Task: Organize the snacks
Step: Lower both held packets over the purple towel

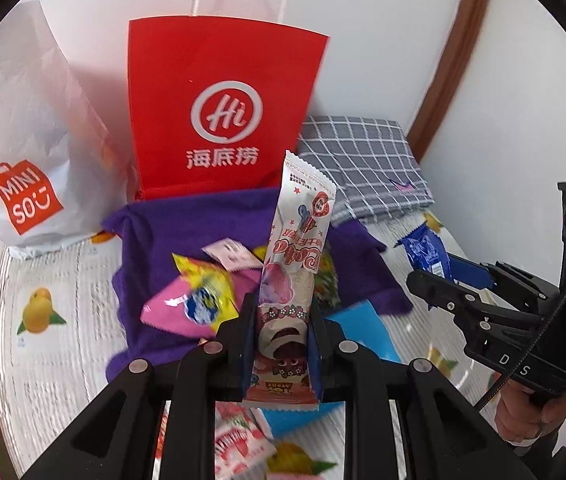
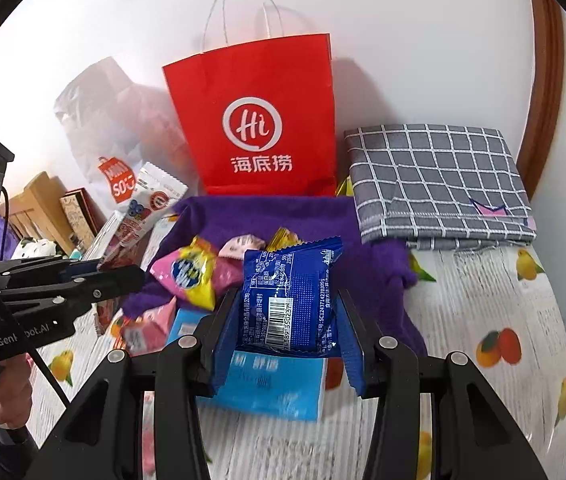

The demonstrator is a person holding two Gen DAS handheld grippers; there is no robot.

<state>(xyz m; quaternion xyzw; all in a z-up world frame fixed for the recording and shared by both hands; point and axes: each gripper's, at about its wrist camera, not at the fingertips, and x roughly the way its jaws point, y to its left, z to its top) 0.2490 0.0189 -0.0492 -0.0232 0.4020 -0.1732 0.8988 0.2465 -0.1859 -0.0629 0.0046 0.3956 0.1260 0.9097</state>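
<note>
Left wrist view: the left gripper pinches a long pink-and-white snack stick pack by its lower end, both pads pressed on the wrapper's sides. The pack stands nearly upright between the fingers, its crimped top leaning slightly right, above a purple cloth strewn with loose snacks, among them a pink-and-yellow packet. Behind the cloth a red paper bag stands against the wall, with a white shopping bag to its left and a folded grey checked cloth to its right. At the right edge the right gripper carries a blue packet.

In the right wrist view, the right gripper clamps a blue snack packet between its blue pads, barcode side facing the camera, the pack's lower half seated between the fingers and its crimped top poking out beyond the tips. Beneath it lies a light-blue flat pack on the fruit-print tablecloth.
</note>
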